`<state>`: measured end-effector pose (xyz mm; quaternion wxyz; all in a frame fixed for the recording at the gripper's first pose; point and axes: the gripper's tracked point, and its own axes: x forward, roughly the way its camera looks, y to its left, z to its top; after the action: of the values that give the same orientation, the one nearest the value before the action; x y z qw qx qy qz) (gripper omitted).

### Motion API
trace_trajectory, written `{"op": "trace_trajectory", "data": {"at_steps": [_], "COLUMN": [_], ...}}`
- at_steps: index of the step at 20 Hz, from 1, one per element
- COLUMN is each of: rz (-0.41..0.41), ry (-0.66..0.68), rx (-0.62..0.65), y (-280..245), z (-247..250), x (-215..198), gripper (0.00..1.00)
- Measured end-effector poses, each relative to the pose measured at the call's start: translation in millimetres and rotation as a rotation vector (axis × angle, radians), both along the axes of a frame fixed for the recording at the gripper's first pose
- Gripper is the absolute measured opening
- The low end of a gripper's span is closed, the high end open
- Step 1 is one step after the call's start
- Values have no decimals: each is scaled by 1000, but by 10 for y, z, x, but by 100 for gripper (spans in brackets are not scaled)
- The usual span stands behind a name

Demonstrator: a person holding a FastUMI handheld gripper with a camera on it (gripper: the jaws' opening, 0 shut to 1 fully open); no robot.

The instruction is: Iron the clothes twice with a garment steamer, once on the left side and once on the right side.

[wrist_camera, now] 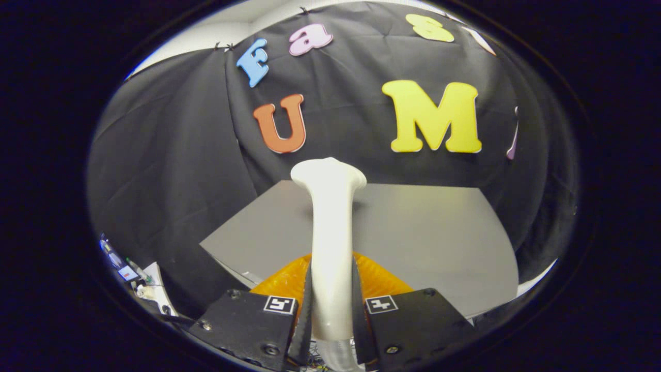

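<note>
Gripper (331, 310) was clamped on the white garment steamer (330, 232), both fingers pressing its handle, head raised over the grey table (428, 232). Orange clothes (281, 281) lay just below the fingers. Advice: lower the head flat and sweep one side slowly.

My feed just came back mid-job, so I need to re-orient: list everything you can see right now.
Garment steamer: one, white, handle clamped between the fingers, flared head rising ahead of them.
Clothing: one orange piece, on the table under the steamer, just past the fingers.
Table: one, grey, beyond the fingers, running to the black cloth wall.
Clutter: small items, mixed colours, low beside the table; too small to identify.
Tool: one, both fingers pressed on the steamer's handle.
</note>
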<state>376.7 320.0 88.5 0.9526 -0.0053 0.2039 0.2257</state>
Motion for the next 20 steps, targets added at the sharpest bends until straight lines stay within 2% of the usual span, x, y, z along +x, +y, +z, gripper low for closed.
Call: {"op": "trace_trajectory", "data": {"at_steps": [5,12,16,20], "rz": [-64,-246,-382,-487], "ry": [-105,-217,-264,-301], "rx": [26,79,94,118], "y": [-625,-1913,-2769,-3347], "z": [411,855,985,1157], "x": [-625,-1508,-1851,-1894], "gripper": [36,36,36,36]}}
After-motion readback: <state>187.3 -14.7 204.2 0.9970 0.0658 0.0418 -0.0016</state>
